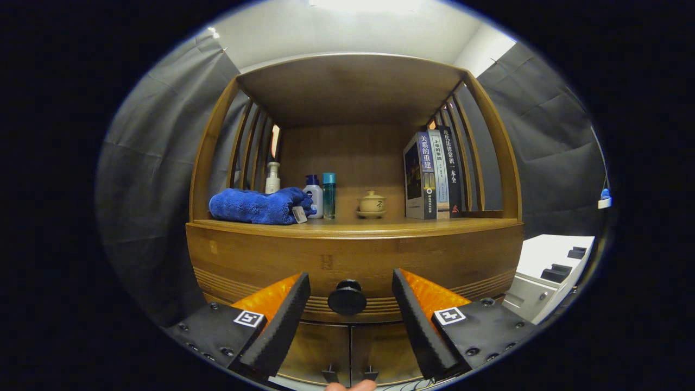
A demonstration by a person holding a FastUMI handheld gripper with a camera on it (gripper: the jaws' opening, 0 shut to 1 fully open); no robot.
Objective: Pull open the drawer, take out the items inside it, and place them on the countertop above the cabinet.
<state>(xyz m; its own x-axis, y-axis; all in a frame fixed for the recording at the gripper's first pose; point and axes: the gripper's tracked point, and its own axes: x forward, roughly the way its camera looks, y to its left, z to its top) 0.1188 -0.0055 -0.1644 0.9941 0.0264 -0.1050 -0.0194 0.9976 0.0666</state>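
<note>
A wooden cabinet stands straight ahead, its drawer front shut and flush. A round black knob sits in the middle of the drawer front. My gripper is open, one finger on each side of the knob, with a gap to it on both sides. The fingers have orange sides and black ribbed pads. The countertop runs above the drawer as a wooden shelf surface. The drawer's contents are hidden.
On the countertop lie a folded blue towel, a pump bottle, two small bottles, a lidded tea cup and three upright books. Two lower cabinet doors show below the drawer. A white unit stands at right.
</note>
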